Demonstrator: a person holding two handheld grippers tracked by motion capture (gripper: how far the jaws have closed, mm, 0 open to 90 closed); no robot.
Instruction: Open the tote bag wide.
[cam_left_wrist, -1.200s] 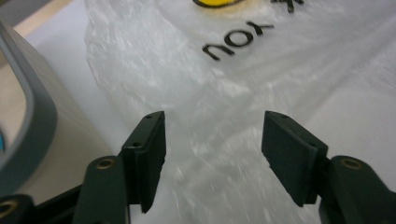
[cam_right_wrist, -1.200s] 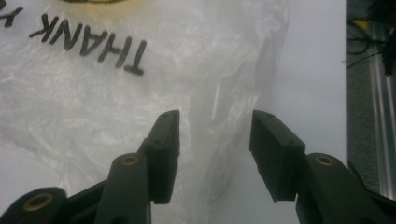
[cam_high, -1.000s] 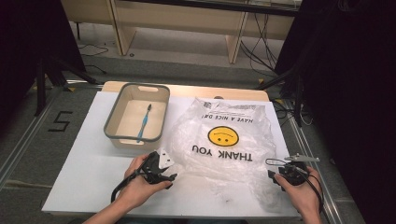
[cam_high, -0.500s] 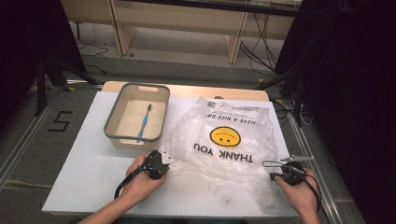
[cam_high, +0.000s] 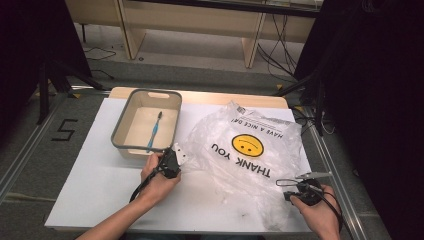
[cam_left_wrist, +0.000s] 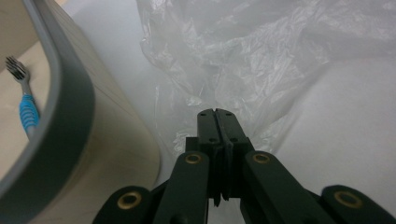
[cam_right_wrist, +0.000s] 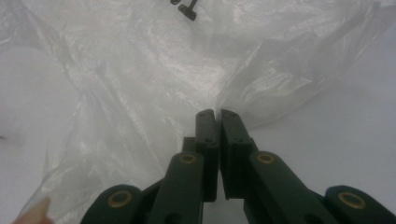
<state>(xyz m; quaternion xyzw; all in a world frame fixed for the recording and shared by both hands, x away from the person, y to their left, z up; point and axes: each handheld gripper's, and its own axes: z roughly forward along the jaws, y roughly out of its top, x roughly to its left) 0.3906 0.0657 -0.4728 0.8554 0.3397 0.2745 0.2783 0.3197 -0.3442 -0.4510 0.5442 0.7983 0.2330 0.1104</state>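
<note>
Left gripper (cam_high: 172, 161) in the high view sits just beside the tray (cam_high: 120, 131), pinching the clear plastic bag (cam_high: 245, 155) spread across the white table (cam_high: 95, 175); right gripper (cam_high: 300, 189) pinches the bag's near right corner

Left gripper view: jaws closed on a bag fold, toothbrush (cam_left_wrist: 25, 105) in tray

Right gripper view: jaws nipping bag film, a sliver apart
</note>
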